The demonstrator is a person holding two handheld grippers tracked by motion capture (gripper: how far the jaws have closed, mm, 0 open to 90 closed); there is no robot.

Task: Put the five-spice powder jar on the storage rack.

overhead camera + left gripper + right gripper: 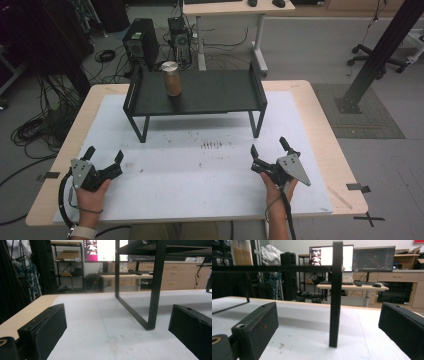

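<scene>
Brown-filled and capped in metal, the single jar [171, 78] stands upright on the left part of the black shelf [210, 95], so its long axis is vertical. That raised shelf sits at the far middle of the desk [320, 125], on the white mat [200, 175]. Both grippers rest low at the near edge, well apart from the jar, which lies ahead of and above them. The left gripper [104, 156] seems the nearer, since the jar is ahead and a little to its right; from the right gripper [268, 147] it lies ahead and far to the left. The fingers [43, 327] of the left gripper are spread wide with nothing between them, and so are those of the right. Count: one jar, one shelf, two grippers.
</scene>
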